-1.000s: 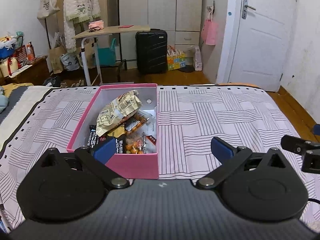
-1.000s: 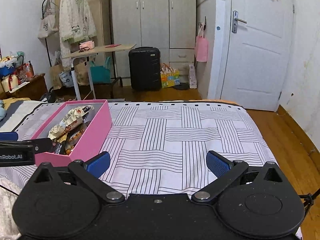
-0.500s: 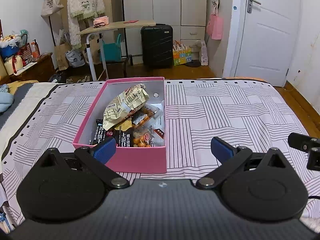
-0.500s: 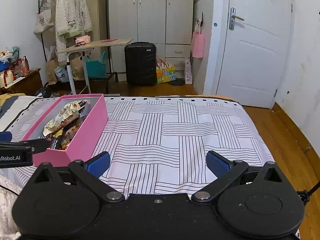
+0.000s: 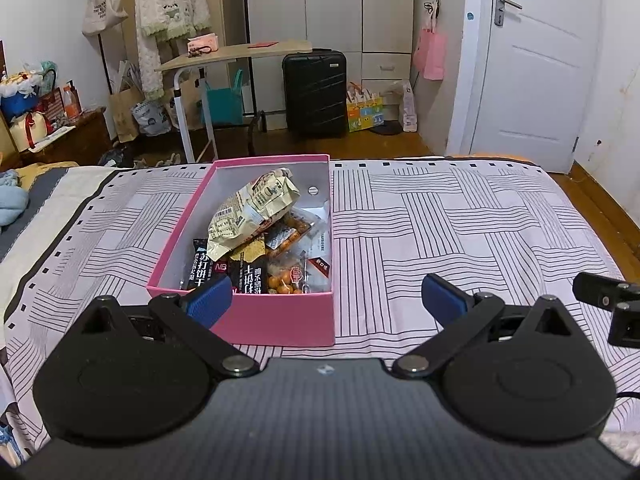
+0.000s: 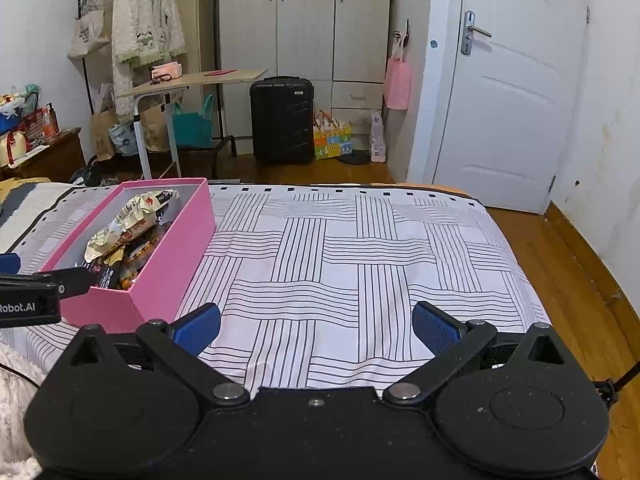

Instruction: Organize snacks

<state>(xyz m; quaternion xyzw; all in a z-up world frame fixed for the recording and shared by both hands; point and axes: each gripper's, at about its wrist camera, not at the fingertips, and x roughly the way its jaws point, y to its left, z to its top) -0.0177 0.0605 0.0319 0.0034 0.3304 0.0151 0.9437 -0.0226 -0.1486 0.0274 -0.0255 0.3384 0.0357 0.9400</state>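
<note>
A pink box (image 5: 276,320) sits on the striped bedspread (image 5: 460,232), holding several snack packs: a crumpled beige bag (image 5: 256,208) on top, black cracker packs (image 5: 248,276) and orange sweets below. My left gripper (image 5: 326,298) is open and empty, just behind the box's near wall. In the right wrist view the box (image 6: 160,264) lies at the left. My right gripper (image 6: 316,326) is open and empty above bare bedspread (image 6: 340,264), to the right of the box. Its tip shows in the left wrist view (image 5: 608,300).
The bed ends ahead, with wooden floor (image 6: 580,280) to the right. Beyond stand a black suitcase (image 5: 316,92), a small desk (image 5: 232,56), a wardrobe (image 6: 304,20) and a white door (image 6: 508,100). A blue cloth (image 5: 12,204) lies at the far left.
Both grippers have drawn back and risen a little, so the pink box sits farther from the left fingers. Both stay open and empty.
</note>
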